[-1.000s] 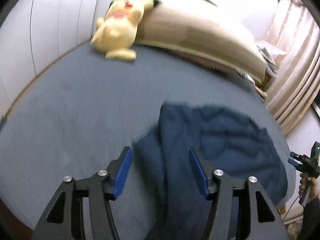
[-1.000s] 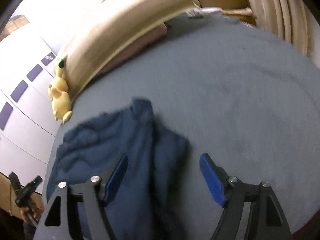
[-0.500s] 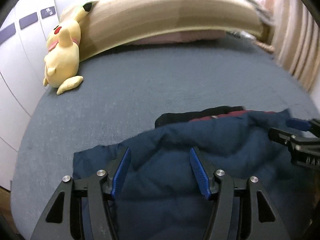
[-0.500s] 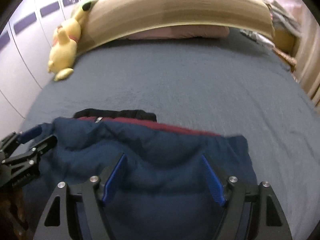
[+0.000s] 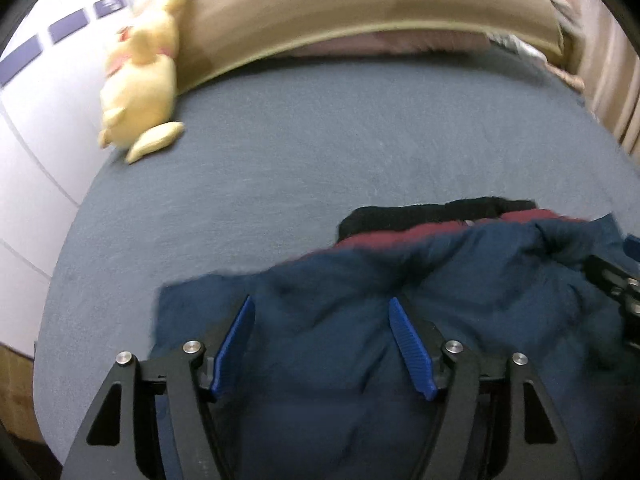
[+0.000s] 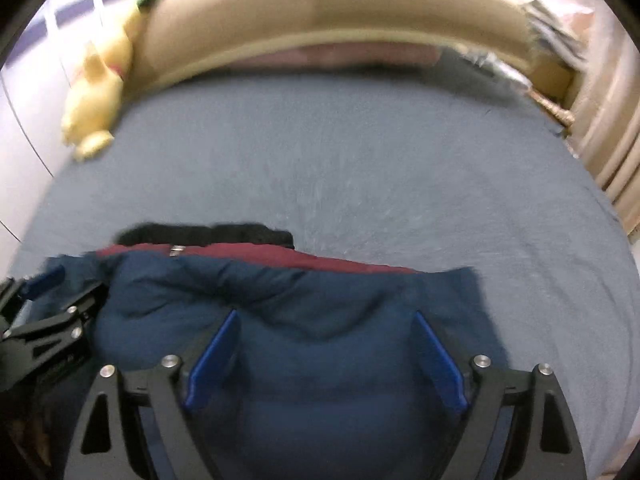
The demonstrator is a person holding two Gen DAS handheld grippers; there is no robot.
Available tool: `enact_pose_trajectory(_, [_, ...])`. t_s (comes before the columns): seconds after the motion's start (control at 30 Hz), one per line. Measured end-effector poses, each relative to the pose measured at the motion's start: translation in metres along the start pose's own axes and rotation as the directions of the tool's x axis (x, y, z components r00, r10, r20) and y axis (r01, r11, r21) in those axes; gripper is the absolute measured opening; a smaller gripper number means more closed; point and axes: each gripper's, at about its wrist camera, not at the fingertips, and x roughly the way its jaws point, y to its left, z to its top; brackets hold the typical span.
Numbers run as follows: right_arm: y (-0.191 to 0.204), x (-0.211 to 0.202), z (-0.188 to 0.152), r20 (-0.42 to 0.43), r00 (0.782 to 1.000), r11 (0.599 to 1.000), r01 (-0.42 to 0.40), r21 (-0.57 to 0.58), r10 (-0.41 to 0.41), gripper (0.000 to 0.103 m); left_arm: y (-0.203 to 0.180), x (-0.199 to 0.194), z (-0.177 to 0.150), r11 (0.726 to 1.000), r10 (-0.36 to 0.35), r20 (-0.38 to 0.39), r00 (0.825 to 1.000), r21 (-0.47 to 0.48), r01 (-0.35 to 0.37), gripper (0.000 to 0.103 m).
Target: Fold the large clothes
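On the grey-blue bed cover (image 5: 320, 152), as the left wrist camera sees it, a dark blue garment (image 5: 460, 292) lies near the front edge, with a dark red band (image 5: 400, 238) along its far side and something black (image 5: 432, 212) showing behind that band. The left gripper (image 5: 320, 344) hangs just over the blue cloth. Its jaws stand apart and have just been opening; cloth is seen between the blue pads (image 5: 410, 348), but they do not press on it. The lower part of the garment is cut off by the frame and by the gripper's black arms. At the right edge only a part of the right gripper (image 5: 616, 284) comes in, over the cloth. A yellow plush toy (image 5: 140, 80) leans at the far left against a long beige cushion (image 5: 360, 12); both are blurred.

From the right wrist camera, the same blue garment (image 6: 280, 292) fills the near part of the bed cover (image 6: 360, 152), and its red band (image 6: 260, 254) carries a small metal piece that I cannot name. The right gripper (image 6: 326, 356) is also wide apart above the cloth, its jaws having just been opening, with nothing pinched. The left gripper (image 6: 52, 312) is partly cut off at the left edge. The plush toy (image 6: 100, 84) and cushion (image 6: 340, 12) are very smeared.
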Motion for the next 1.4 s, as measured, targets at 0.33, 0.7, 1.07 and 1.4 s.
enact_pose_trajectory(0.33, [0.002, -0.113, -0.150, 0.162, 0.987, 1.000, -0.017, -0.013, 0.019, 0.089, 0.022, -0.120, -0.131, 0.999, -0.009, 0.168, 0.986, -0.041, 0.017, 0.074])
enact_pose_trajectory(0.7, [0.018, -0.077, -0.192, 0.195, 0.979, 0.997, 0.071, -0.038, -0.062, 0.090, -0.003, -0.081, -0.181, 0.998, 0.066, 0.146, 0.987, -0.013, -0.064, 0.075])
enact_pose_trajectory(1.07, [0.011, -0.059, -0.186, 0.100, 0.994, 0.999, 0.039, -0.012, -0.038, 0.097, 0.003, -0.067, -0.181, 0.999, 0.030, 0.088, 0.996, -0.023, -0.028, 0.077])
enact_pose_trajectory(1.4, [-0.031, -0.091, -0.160, 0.167, 0.985, 0.995, 0.031, 0.096, -0.047, 0.097, 0.049, -0.080, -0.172, 0.983, 0.107, 0.116, 0.987, -0.159, -0.088, 0.077])
